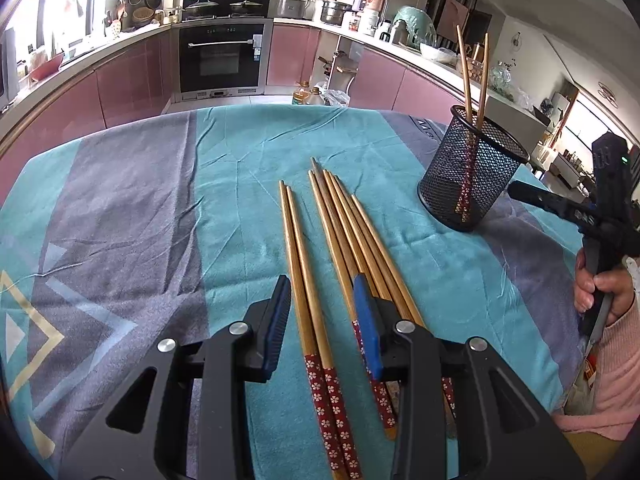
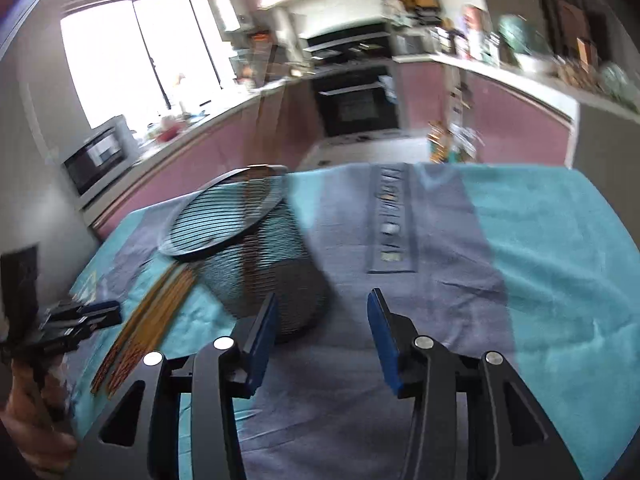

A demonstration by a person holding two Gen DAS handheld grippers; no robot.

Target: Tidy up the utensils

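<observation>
My left gripper point(image 1: 324, 296) spread astride wooden chopsticks point(image 1: 304, 264) left of black mesh cup point(image 1: 472, 176); right gripper point(image 2: 322, 312) spread, empty, beside cup.

The left gripper point(image 1: 324, 296) points forward and down, its 2 blue-padded jaws parted with a clear gap between them; the pads press on nothing. In the right wrist view the same gripper shows at the far left, blurred, with a hand point(image 2: 28, 396) closed round its handle.

The right gripper point(image 2: 324, 320) also tilts downward, its jaws standing apart with nothing between them. In the left wrist view it sits off to the right of the left jaws, its black fingers reaching leftward. The right hand point(image 1: 600, 292) wraps the grip from below, fingers curled round the handle, and a pink sleeve point(image 1: 616, 364) covers the wrist.
</observation>
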